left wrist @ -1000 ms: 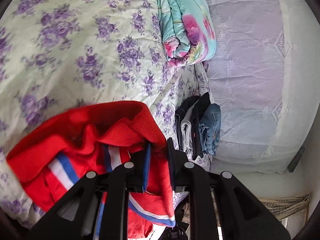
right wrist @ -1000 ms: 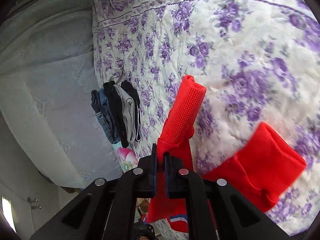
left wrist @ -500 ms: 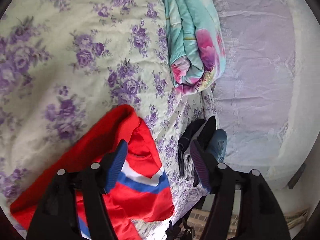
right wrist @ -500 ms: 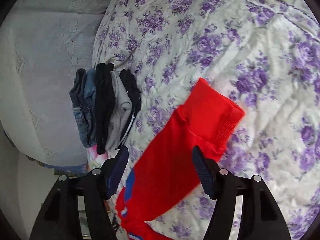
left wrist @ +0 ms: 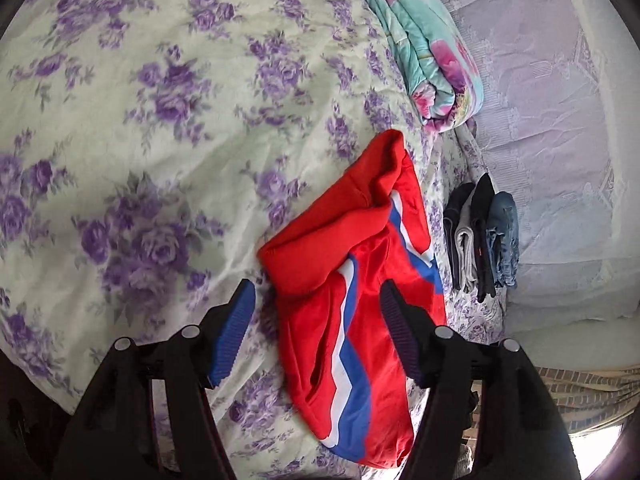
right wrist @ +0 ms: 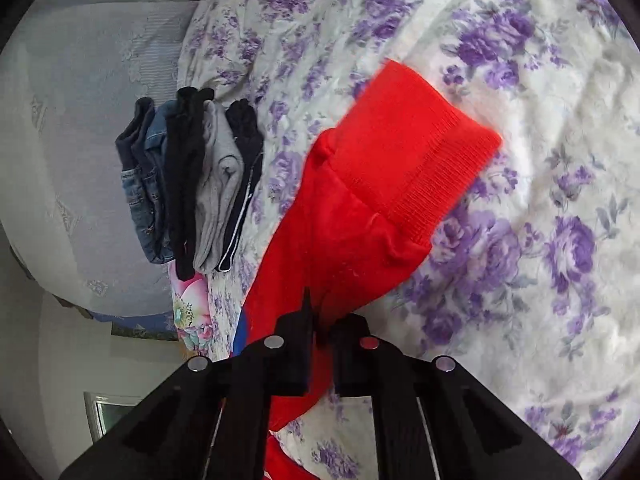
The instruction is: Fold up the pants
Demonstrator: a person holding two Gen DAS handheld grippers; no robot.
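Red pants point(left wrist: 352, 280) lay on floral bed point(left wrist: 132, 128) near its edge, beside five folded garments point(left wrist: 480, 240). Wide open sheet on far side. Left claw point(left wrist: 316, 320) spread, empty, over pants. Right claw point(right wrist: 320, 320), having just closed, pinched red fabric. One rolled quilt point(left wrist: 424, 52).

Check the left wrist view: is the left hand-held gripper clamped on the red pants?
No: the left hand-held gripper stands open, its pads apart on either side of the red pants lying on the bed.

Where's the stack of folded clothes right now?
The stack of folded clothes sits at the edge of the flowered bedspread, left of the red pants in the right wrist view, right of them in the left wrist view.
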